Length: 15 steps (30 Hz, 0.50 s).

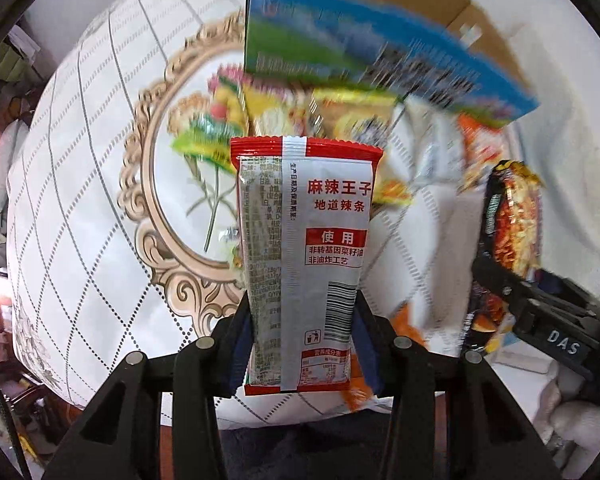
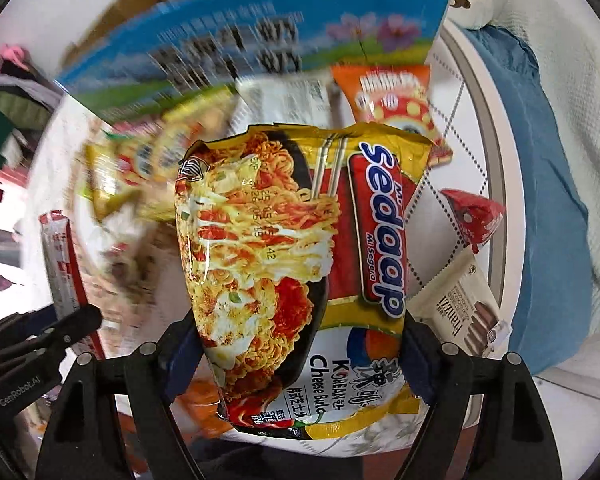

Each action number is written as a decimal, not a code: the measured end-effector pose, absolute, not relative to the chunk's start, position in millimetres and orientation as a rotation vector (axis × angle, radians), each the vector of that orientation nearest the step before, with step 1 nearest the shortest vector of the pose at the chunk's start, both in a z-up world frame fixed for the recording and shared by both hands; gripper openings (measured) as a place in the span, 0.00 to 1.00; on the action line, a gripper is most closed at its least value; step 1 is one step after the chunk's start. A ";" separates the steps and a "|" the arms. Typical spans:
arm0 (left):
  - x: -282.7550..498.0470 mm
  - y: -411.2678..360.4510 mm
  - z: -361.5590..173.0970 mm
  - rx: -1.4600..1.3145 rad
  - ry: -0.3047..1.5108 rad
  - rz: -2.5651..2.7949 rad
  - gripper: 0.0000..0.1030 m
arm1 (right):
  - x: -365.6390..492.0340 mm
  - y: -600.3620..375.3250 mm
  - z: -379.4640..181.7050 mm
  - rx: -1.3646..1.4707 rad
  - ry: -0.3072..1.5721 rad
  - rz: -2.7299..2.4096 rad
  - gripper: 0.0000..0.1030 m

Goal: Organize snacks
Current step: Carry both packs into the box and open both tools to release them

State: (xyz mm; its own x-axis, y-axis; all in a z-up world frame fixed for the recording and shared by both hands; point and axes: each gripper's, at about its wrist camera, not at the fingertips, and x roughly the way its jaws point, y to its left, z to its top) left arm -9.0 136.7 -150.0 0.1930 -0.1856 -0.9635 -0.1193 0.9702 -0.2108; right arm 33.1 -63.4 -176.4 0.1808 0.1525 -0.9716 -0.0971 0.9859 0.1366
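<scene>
We've got the red-and-silver foil spicy-strip packet (image 1: 304,264) pinched upright in our left gripper (image 1: 304,354) and the yellow Sedaap noodle packet (image 2: 296,276) clamped in our right gripper (image 2: 300,360), both above the quilted white tablecloth (image 1: 80,200) near the blue-and-green cardboard box (image 1: 360,52).

Red-and-silver spicy strip packet (image 1: 306,264), frame centre; yellow-and-red Sedaap noodle packet (image 2: 296,276); blue-and-green box flap (image 1: 364,52), upper frame; white quilt (image 1: 88,184) with grey diamond lines.

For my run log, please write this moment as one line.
left gripper: shut on red-and-silver spicy strip packet | right gripper: shut on yellow Sedaap noodle packet
</scene>
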 end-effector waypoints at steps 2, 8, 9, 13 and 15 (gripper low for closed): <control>-10.0 140.8 -123.6 -0.278 1.353 -0.073 0.41 | 32.4 -62.5 -158.7 0.085 1.354 0.206 0.83; 44.5 134.5 -49.3 -0.307 1.288 -0.153 0.41 | 62.4 -72.7 -103.0 0.170 1.255 0.281 0.83; 56.6 131.1 -41.7 -0.305 1.280 -0.159 0.41 | 70.1 -73.9 -95.0 0.184 1.242 0.293 0.83; 127.4 116.9 -26.1 -0.279 1.264 -0.166 0.41 | 109.4 -83.0 -63.4 0.205 1.200 0.319 0.83; 166.9 118.1 -30.2 -0.280 1.276 -0.150 0.41 | 140.5 -84.3 -55.3 0.197 1.201 0.311 0.83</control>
State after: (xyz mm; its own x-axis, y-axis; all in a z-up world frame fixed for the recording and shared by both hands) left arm 166.9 118.1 -30.2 0.2873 -0.2651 -0.9204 -0.0437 0.9563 -0.2891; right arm 140.5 -84.3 -55.3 0.3266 0.3394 -0.8821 -0.1318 0.9405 0.3130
